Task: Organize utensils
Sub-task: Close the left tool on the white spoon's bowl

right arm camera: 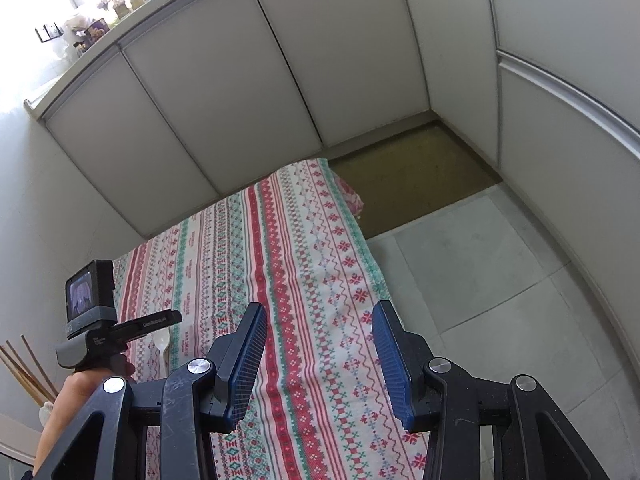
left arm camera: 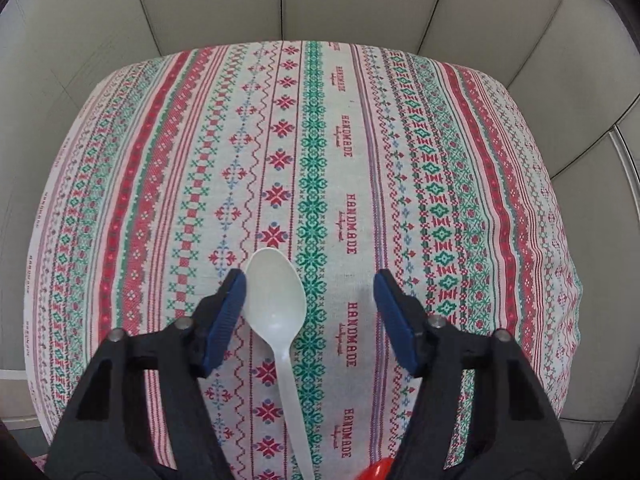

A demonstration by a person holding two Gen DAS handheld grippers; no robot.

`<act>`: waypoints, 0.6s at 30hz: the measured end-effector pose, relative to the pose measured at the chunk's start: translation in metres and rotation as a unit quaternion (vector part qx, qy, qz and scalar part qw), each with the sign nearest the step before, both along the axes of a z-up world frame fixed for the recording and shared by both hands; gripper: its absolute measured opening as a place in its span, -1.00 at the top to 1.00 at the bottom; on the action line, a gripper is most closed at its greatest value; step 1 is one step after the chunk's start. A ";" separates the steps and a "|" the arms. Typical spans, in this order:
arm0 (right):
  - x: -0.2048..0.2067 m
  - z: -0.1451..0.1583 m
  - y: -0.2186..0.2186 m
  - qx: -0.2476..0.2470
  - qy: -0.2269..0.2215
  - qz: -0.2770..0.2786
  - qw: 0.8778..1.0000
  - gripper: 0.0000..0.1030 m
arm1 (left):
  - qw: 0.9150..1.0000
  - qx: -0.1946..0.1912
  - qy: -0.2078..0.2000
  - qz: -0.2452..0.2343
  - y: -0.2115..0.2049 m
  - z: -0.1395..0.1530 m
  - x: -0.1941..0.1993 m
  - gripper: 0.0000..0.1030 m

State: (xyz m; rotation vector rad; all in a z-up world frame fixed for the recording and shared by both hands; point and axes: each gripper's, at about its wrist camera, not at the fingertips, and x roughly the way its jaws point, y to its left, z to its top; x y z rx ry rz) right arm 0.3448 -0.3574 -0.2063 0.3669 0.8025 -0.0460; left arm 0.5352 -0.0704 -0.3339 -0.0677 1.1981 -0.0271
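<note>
The left tongs are spread wide and grip nothing. In the left wrist view, a white plastic spoon lies flat on the surface between the two blue pads. The spoon bowl points toward 12 o'clock and sits just beside the pad at 9 o'clock; contact cannot be confirmed. The handle runs toward 6 o'clock and leaves the frame at the lower edge. The pad at 3 o'clock stands well apart from the spoon. A red object shows at 6 o'clock, mostly cut off by the frame; its type cannot be determined.

The right tongs are also spread and hold nothing. They hover over the near right edge of the surface. In the right wrist view, the left tongs, with their camera on top, appear at 8 o'clock, and the spoon bowl shows just beyond them. Thin wooden sticks stand at 9 o'clock, off the surface.

The surface carries a cloth with red, green and white bands and the repeated word HANDMADE. Pale cabinet doors run from 10 to 2 o'clock. Grey floor tiles lie at 3 o'clock.
</note>
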 end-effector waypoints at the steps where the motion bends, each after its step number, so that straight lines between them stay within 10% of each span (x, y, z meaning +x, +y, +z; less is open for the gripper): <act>1: 0.001 0.000 0.002 -0.002 0.000 0.003 1.000 0.07 | 1.000 -0.005 0.004 -0.002 0.000 -0.002 0.000 -0.06; 7: 0.002 0.003 0.010 -0.008 -0.003 0.009 1.000 0.07 | 1.000 -0.006 0.013 -0.016 -0.001 -0.011 0.000 0.86; 14: 0.004 0.003 0.016 -0.012 0.000 0.016 1.000 0.07 | 1.000 0.005 -0.009 -0.023 -0.002 -0.003 -0.009 0.88; 16: 0.003 0.004 0.017 -0.015 -0.003 0.019 1.000 0.07 | 0.999 0.030 -0.022 -0.016 -0.003 0.006 -0.011 0.64; 18: 0.003 0.004 0.016 -0.016 -0.004 0.018 1.000 0.07 | 0.998 0.047 -0.037 -0.023 -0.006 0.016 -0.014 -0.11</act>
